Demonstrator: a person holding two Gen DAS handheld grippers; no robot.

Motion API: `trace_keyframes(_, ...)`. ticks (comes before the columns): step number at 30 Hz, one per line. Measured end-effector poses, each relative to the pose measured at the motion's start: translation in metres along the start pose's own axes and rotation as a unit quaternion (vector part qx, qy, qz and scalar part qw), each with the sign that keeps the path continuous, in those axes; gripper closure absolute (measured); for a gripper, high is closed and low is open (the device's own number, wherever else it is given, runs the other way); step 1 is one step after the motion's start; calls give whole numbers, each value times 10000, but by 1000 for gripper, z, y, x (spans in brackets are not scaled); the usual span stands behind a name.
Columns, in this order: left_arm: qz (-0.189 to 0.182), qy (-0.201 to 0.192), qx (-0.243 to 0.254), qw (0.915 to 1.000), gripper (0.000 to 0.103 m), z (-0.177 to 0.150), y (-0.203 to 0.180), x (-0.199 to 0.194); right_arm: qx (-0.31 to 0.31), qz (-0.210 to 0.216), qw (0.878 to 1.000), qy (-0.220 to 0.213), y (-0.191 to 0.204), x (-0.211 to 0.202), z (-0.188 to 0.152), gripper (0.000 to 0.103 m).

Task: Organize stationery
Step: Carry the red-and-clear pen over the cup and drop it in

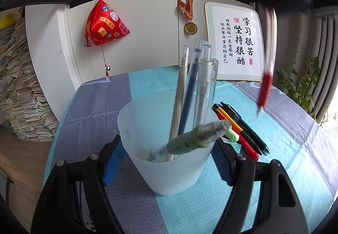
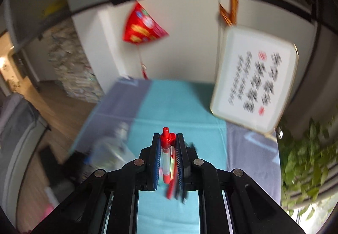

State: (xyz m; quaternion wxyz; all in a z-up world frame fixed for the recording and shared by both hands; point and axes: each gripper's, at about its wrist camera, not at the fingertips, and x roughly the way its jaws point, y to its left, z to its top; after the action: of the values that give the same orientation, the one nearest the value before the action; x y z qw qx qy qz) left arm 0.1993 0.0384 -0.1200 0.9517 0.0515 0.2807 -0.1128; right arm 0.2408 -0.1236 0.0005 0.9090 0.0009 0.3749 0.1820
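**Red Pen Transfer to Holder Cup**

The right gripper (image 2: 168,145) is clamped on a red pen (image 2: 165,159), its long axis near vertical, tip down. The left gripper (image 1: 168,149) is clamped around the frosted cup (image 1: 169,170) on the worktop (image 1: 211,208). The pen (image 1: 266,77) hangs above and right of the cup mouth.

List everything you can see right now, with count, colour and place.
cup: one, frosted white, on the tablecloth between the left pads
pens in cup: five, clear, grey, blue, green
loose pens: about four, black, orange, red, right of the cup
red pen: one, red and clear, lifted in the right jaws
tablecloth: one, teal and lilac
framed calligraphy: one, white, behind
left gripper: black, blue pads, clamping the cup
right gripper: black, shut on the red pen
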Motion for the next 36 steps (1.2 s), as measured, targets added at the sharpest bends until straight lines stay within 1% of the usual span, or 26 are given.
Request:
trace_keyframes(6,-1,1,0,10000,29,0,0,0,-285,451,9974,-487,39,-27,27,89)
trace_keyframes(10,0,0,0,10000,29,0,0,0,-448,683,9936,-780,59,-36,38,89)
trace_keyframes(14,2,1,1,10000,29,0,0,0,-620,792,9908,-909,72,-33,44,89)
trace_keyframes(18,1,1,2,10000,29,0,0,0,-735,862,9902,-819,79,-17,42,89)
trace_keyframes(21,2,1,2,10000,29,0,0,0,-815,903,9906,-623,80,5,33,89)
trace_keyframes(27,1,1,1,10000,29,0,0,0,-779,940,9921,-296,74,32,18,89)
trace_keyframes(36,0,1,1,10000,29,0,0,0,-773,974,9922,-99,71,44,8,89)
